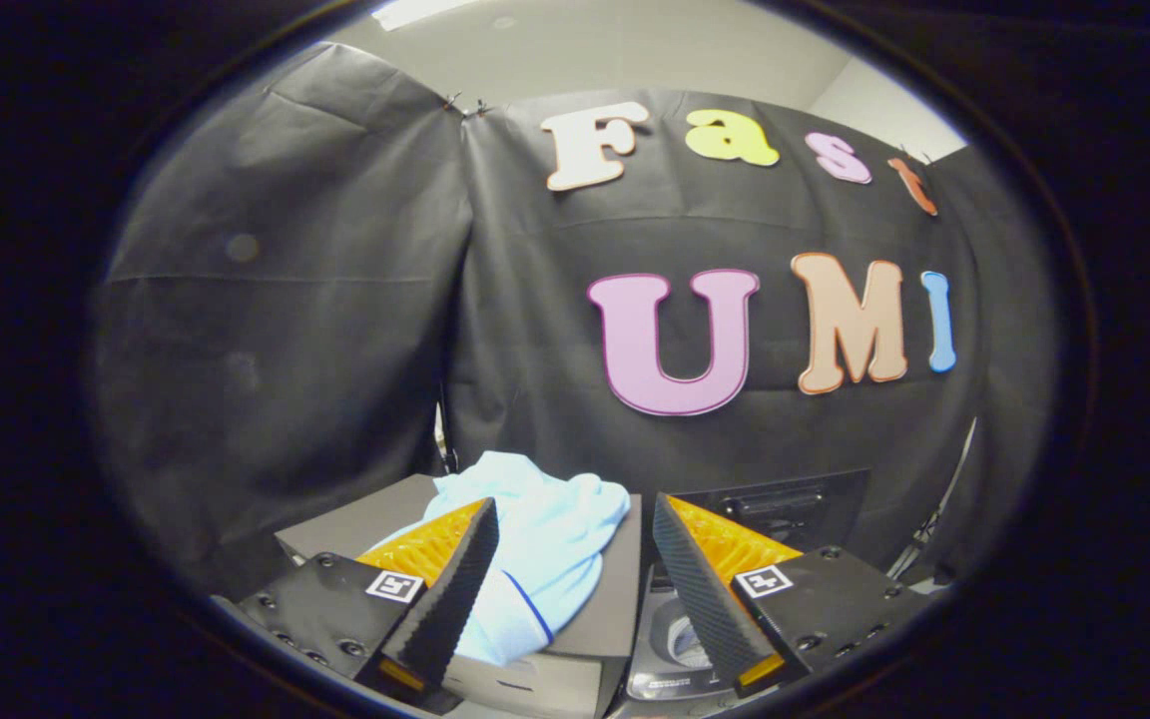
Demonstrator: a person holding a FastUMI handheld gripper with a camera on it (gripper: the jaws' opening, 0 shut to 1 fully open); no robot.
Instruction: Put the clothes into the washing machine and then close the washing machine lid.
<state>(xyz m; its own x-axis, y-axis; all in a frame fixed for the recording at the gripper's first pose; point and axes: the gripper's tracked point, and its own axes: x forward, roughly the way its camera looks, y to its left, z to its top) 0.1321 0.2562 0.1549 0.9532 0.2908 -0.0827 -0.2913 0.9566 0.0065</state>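
Observation:
A pale blue garment [535, 544] lies crumpled on top of a grey box [600, 609], just ahead of my left finger and partly between the two fingers. My gripper [575, 594] is open, its fingers wide apart and touching nothing. To the right of the box, below my right finger, stands a small top-loading washing machine [680, 649] with its lid [785, 504] raised upright at the back and its drum open. The left finger hides the garment's near left part.
The black cloth wall rises close behind the box and the machine. A pale ceiling and wall show above the cloth. A thin stand leg [919, 544] is to the right of the machine.

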